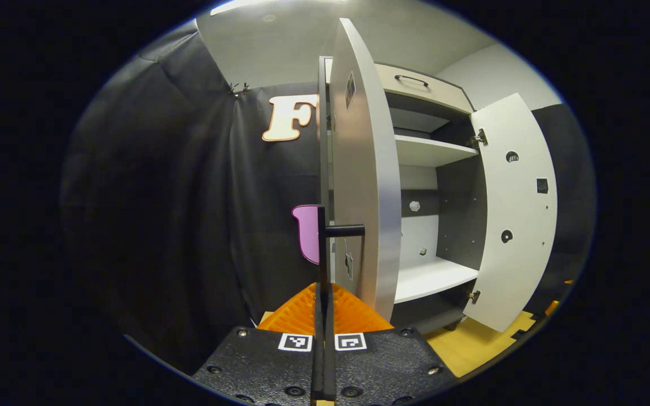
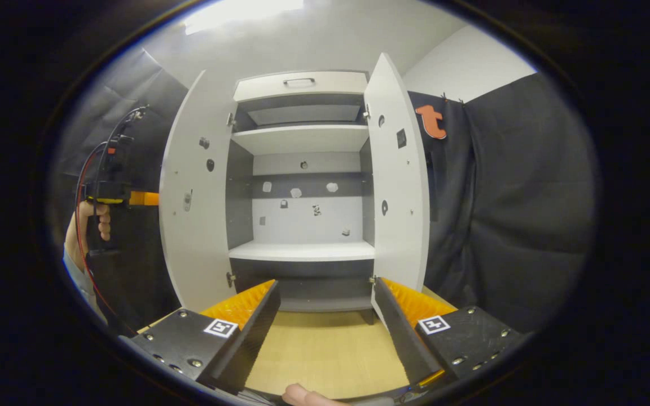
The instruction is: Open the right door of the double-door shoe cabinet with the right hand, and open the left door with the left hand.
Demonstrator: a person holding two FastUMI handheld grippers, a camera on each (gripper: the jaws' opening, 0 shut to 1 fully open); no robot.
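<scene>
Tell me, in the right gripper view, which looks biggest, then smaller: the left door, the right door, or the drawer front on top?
1. left door, the widest; it stands nearer the camera, so its real size is unsure.
2. right door, as tall, narrower.
3. drawer front, clearly smallest.

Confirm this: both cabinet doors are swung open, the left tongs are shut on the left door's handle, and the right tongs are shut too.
One thing is off: the right tongs are open, their fingers spread wide with bare floor between them, as the right gripper view shows. The rest holds: the left door and right door stand open, and the left tongs are shut on the handle.
</scene>
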